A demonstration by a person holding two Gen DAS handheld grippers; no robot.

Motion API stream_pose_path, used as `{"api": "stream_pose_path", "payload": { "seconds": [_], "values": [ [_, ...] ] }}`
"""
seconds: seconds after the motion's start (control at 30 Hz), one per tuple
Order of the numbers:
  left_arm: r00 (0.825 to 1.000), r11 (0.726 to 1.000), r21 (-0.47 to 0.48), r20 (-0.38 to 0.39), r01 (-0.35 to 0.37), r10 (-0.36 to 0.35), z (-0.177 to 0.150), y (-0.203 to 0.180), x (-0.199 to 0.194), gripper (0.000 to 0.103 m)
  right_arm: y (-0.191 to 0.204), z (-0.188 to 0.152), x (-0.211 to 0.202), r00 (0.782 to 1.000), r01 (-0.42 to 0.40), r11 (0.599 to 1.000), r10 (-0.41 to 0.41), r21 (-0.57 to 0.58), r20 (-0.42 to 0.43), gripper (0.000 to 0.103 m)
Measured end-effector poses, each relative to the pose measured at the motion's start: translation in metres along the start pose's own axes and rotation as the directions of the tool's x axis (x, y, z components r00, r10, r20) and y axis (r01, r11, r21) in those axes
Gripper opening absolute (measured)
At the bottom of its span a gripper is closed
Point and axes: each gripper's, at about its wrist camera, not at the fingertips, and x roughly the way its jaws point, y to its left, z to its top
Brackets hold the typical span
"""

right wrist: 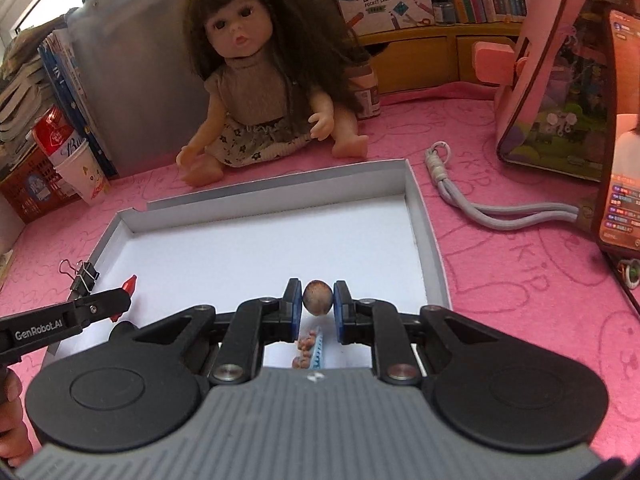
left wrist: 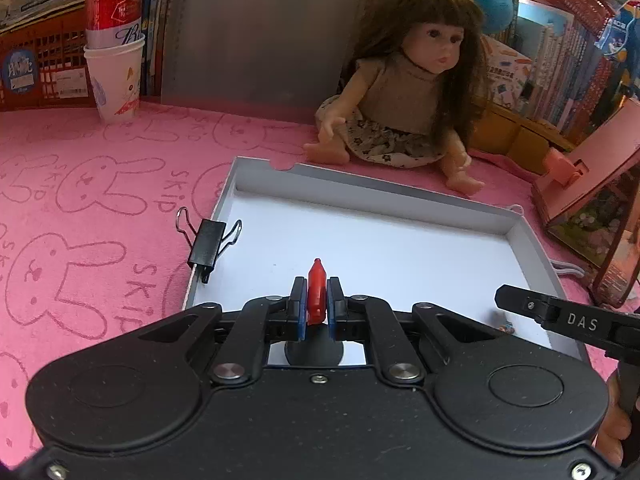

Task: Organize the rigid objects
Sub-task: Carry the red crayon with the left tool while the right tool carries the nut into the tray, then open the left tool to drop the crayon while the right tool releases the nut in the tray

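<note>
My left gripper (left wrist: pixel 316 285) is shut on a small red pointed plastic piece (left wrist: pixel 316 300), held over the near part of a shallow white box tray (left wrist: pixel 400 248). From the right wrist view, this gripper (right wrist: pixel 126 295) comes in from the left with the red piece (right wrist: pixel 130 283) at its tip. My right gripper (right wrist: pixel 317 287) is shut on the brown round head of a tiny figurine (right wrist: pixel 317 298). The figurine's body hangs below the jaws over the tray (right wrist: pixel 260 256). A black binder clip (left wrist: pixel 208 246) (right wrist: pixel 82 276) is clamped on the tray's left rim.
A long-haired doll (left wrist: pixel 412 92) (right wrist: pixel 256 80) sits behind the tray on a pink bunny-print cloth. At back left a paper cup (left wrist: pixel 116 80) holds a red can. To the right are a grey cord (right wrist: pixel 480 208), a pink toy house (right wrist: pixel 560 80) and a phone screen (right wrist: pixel 624 140). Books line the back.
</note>
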Motion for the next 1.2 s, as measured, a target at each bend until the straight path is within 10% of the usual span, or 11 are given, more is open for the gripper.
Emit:
{"api": "stream_pose_path", "payload": {
  "seconds": [0.83, 1.2],
  "values": [
    [1.000, 0.999, 0.045, 0.008, -0.028, 0.028, -0.001, -0.007, 0.015, 0.010, 0.007, -0.002, 0.010, 0.999, 0.035, 0.998, -0.035, -0.047, 0.014, 0.021],
    [1.000, 0.999, 0.037, -0.020, 0.003, -0.002, 0.001, -0.007, 0.011, 0.030, 0.009, -0.003, 0.005, 0.999, 0.028, 0.998, -0.027, -0.058, 0.025, 0.045]
  ]
}}
